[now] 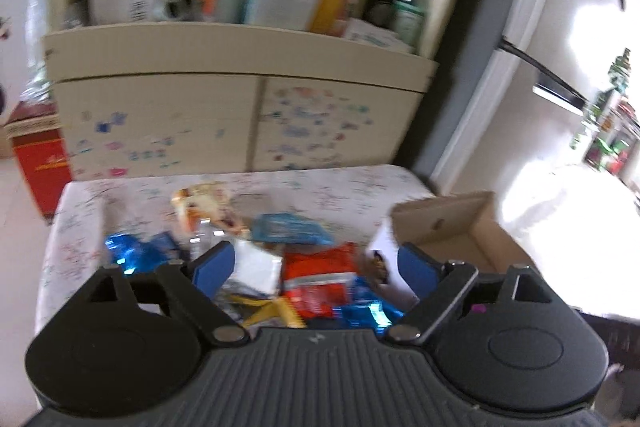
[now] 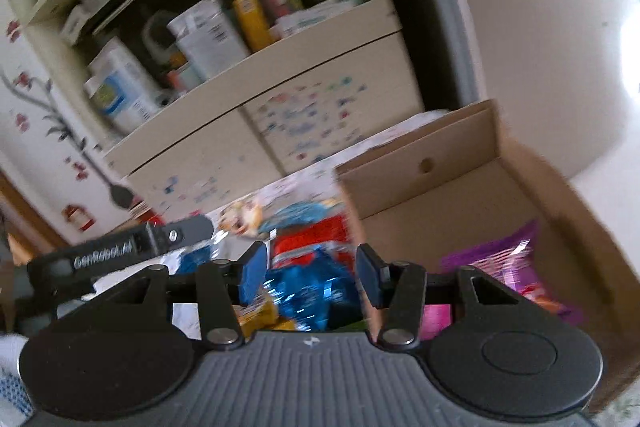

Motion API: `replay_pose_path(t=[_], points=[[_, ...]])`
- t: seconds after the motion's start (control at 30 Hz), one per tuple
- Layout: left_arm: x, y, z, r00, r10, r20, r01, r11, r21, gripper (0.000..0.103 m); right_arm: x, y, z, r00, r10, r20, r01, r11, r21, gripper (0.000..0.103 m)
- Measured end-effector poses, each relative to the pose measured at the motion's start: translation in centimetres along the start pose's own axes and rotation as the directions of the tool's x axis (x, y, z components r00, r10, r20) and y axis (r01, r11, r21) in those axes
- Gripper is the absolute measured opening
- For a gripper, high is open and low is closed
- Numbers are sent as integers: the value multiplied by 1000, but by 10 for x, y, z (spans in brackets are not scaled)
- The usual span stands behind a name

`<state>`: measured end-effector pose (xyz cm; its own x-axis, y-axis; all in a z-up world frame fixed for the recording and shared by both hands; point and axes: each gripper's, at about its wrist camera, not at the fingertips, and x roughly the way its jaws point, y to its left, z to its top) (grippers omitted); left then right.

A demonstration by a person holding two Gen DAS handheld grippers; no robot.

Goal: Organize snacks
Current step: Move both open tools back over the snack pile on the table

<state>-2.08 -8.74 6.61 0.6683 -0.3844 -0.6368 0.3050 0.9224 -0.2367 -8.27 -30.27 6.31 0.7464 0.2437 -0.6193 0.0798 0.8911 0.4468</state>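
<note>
Left claw (image 1: 316,267) and right claw (image 2: 310,273) are both spread, holding nothing. The snacks (image 1: 316,279) lie heaped on the desk (image 1: 352,187), just left of the box (image 2: 460,211). A purple packet (image 2: 504,259) lies inside the box.

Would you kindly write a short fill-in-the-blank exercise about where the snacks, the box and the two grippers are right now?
1. The purple packet lies inside the cardboard ____.
2. The red packet lies in the snack pile on the ____.
3. The left gripper and the right gripper are both ____, holding nothing.
4. Behind the table stands a cream ____ with stickers on its doors.

Missing words: box; table; open; cabinet
</note>
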Motion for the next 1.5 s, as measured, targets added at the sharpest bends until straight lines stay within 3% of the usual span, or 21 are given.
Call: replay_pose_path(t=[0.17, 0.7, 0.9, 1.1, 1.2, 1.37, 1.5], points=[[-2, 20, -1, 999, 44, -16, -44, 998, -51, 89, 22, 17, -4, 998, 33, -49, -36, 998, -60, 56], [1, 59, -14, 994, 69, -88, -80, 989, -122, 91, 84, 38, -21, 987, -35, -155, 6, 984, -180, 56], [9, 76, -22, 986, 101, -130, -120, 983, -142, 91, 91, 45, -29, 965, 32, -260, -76, 983, -164, 56], [9, 88, -29, 982, 112, -150, -136, 977, -162, 91, 77, 53, -21, 988, -4, -154, -33, 971, -237, 56], [9, 88, -31, 981, 111, -156, -135, 979, -153, 91, 86, 49, -23, 986, -60, -158, 21, 972, -235, 56], [11, 86, -35, 982, 102, -162, -124, 984, -131, 91, 93, 58, -28, 984, -90, -152, 41, 953, -300, 57], [13, 89, -38, 980, 106, -168, -130, 982, -134, 91, 85, 56, -20, 990, -38, -134, 4, 969, -249, 56]])
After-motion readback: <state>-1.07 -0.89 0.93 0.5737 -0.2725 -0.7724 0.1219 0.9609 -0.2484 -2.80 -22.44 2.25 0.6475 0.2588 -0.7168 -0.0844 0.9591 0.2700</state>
